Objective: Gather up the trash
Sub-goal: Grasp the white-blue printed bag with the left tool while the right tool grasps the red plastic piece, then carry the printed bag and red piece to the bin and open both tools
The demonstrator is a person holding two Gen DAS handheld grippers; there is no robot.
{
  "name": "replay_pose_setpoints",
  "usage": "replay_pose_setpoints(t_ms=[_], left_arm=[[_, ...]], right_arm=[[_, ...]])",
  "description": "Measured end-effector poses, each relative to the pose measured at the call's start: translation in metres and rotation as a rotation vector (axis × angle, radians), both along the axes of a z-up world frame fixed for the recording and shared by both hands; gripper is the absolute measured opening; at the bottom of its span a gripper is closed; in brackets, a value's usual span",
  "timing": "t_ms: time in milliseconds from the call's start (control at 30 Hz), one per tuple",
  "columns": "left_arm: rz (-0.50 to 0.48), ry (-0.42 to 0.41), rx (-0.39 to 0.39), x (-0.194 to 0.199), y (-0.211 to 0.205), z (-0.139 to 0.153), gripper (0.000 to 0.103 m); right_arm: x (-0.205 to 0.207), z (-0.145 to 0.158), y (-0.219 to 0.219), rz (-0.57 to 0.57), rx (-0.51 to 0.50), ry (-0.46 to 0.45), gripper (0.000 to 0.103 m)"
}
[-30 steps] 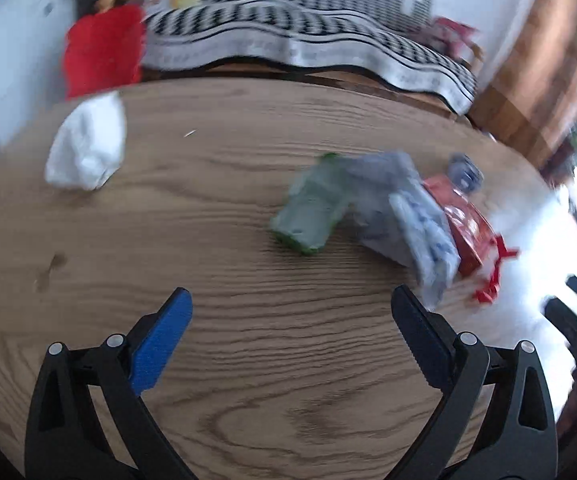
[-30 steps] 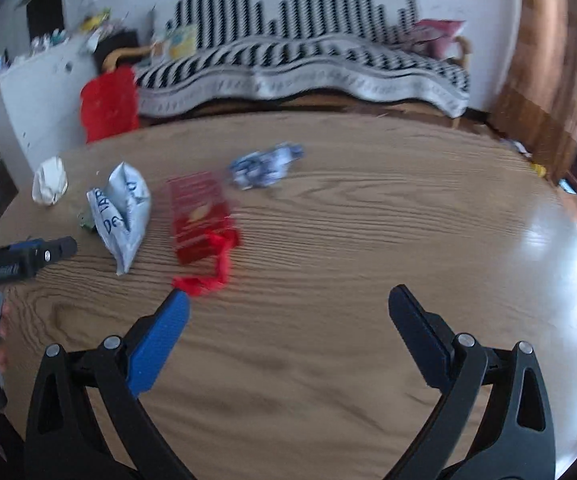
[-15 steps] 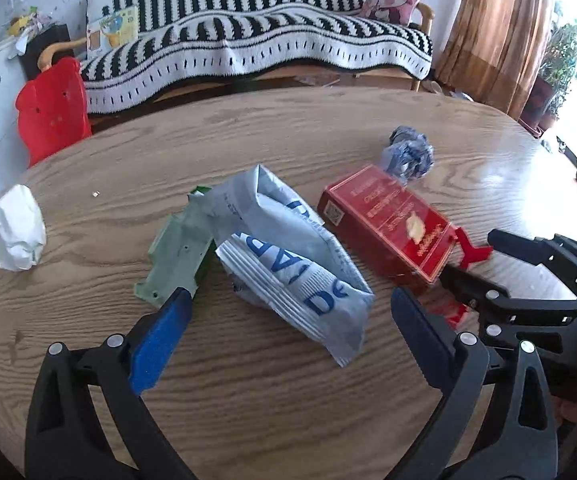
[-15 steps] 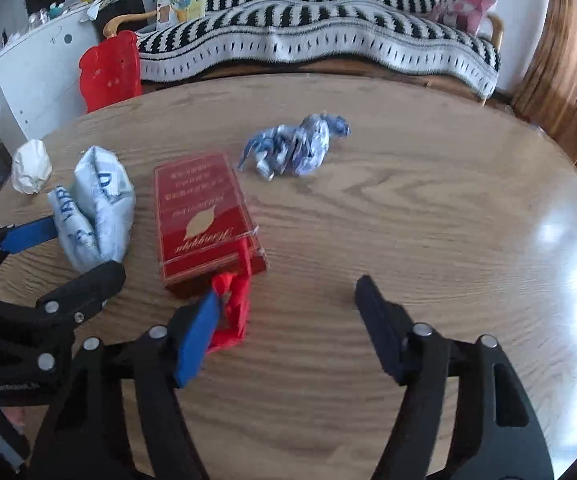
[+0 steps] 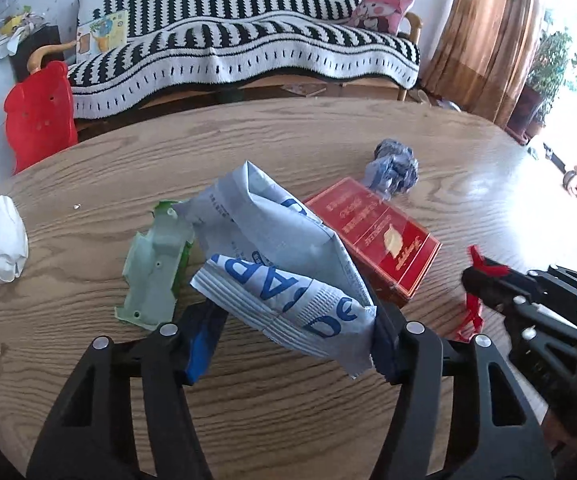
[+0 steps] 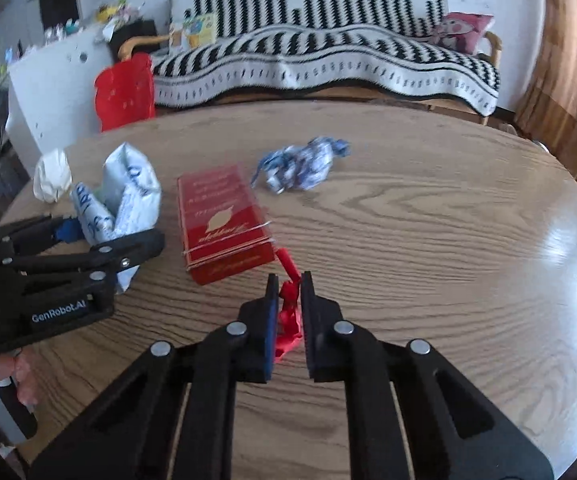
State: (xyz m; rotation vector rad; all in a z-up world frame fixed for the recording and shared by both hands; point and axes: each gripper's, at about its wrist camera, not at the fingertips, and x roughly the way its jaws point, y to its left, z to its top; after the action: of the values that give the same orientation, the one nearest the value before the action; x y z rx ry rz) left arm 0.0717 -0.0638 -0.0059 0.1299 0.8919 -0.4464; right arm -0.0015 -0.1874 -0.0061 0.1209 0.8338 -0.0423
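Trash is scattered over the left-centre of the round wooden desk (image 5: 288, 420): a crumpled white-and-blue bag (image 5: 284, 264), a red box (image 5: 372, 236), a red ribbon (image 6: 288, 312) trailing off the box's near corner, a green plastic piece (image 5: 154, 272), a white paper wad (image 5: 0, 250) and a balled blue-white wrapper (image 5: 394, 168) further back. Right tongs (image 6: 288, 312) have just been closing and are now pinched nearly flat on the ribbon, which bunches between the blades; the ribbon looks attached to or tucked under the box, can't tell which. Left tongs (image 5: 292, 344) have also just been closing, about half-way in, with the bag's near sealed end between them; the blades sit at both edges of it and seem to be pressing. Both grasps look like the step in hand. To do it well: finish squeezing the left side before lifting, since the bag is puffy and slick and could slide out of a shallow bite. Lift the ribbon slowly and watch whether the box comes along; if it does, the thin ribbon may slip through the blades. Keep the two tongs apart on the way up, they sit near each other. Green piece lies partly under the bag, may get dragged.
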Motion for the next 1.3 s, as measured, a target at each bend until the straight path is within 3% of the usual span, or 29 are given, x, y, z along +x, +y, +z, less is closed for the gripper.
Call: replay_pose_setpoints(t_ms=[200,300,533,900,1100,1300], left_arm=[[0.008,-0.037,-0.064,-0.007,0.013,0.018,0.059],[0.026,-0.032,-0.138,-0.008,0.035,0.027,0.059],[0.039,-0.015,-0.192,-0.005,0.053,0.025,0.059],[0.011,-0.036,-0.118,-0.011,0.02,0.033,0.059],[-0.076,-0.034,-0.095,-0.037,-0.029,0.037,0.059],[-0.223,-0.102,-0.06,-0.11,-0.098,0.061,0.059]], right_arm=[[-0.009,0.002,-0.019,-0.042,0.042,-0.01,0.012],[-0.011,-0.001,-0.022,-0.048,0.05,-0.004,0.012],[-0.013,-0.002,-0.028,-0.056,0.057,-0.007,0.012],[-0.022,-0.004,-0.039,-0.068,0.08,0.017,0.012],[-0.068,0.006,-0.049,-0.073,0.146,0.052,0.012],[-0.176,0.041,-0.084,-0.158,0.03,0.04,0.012]])
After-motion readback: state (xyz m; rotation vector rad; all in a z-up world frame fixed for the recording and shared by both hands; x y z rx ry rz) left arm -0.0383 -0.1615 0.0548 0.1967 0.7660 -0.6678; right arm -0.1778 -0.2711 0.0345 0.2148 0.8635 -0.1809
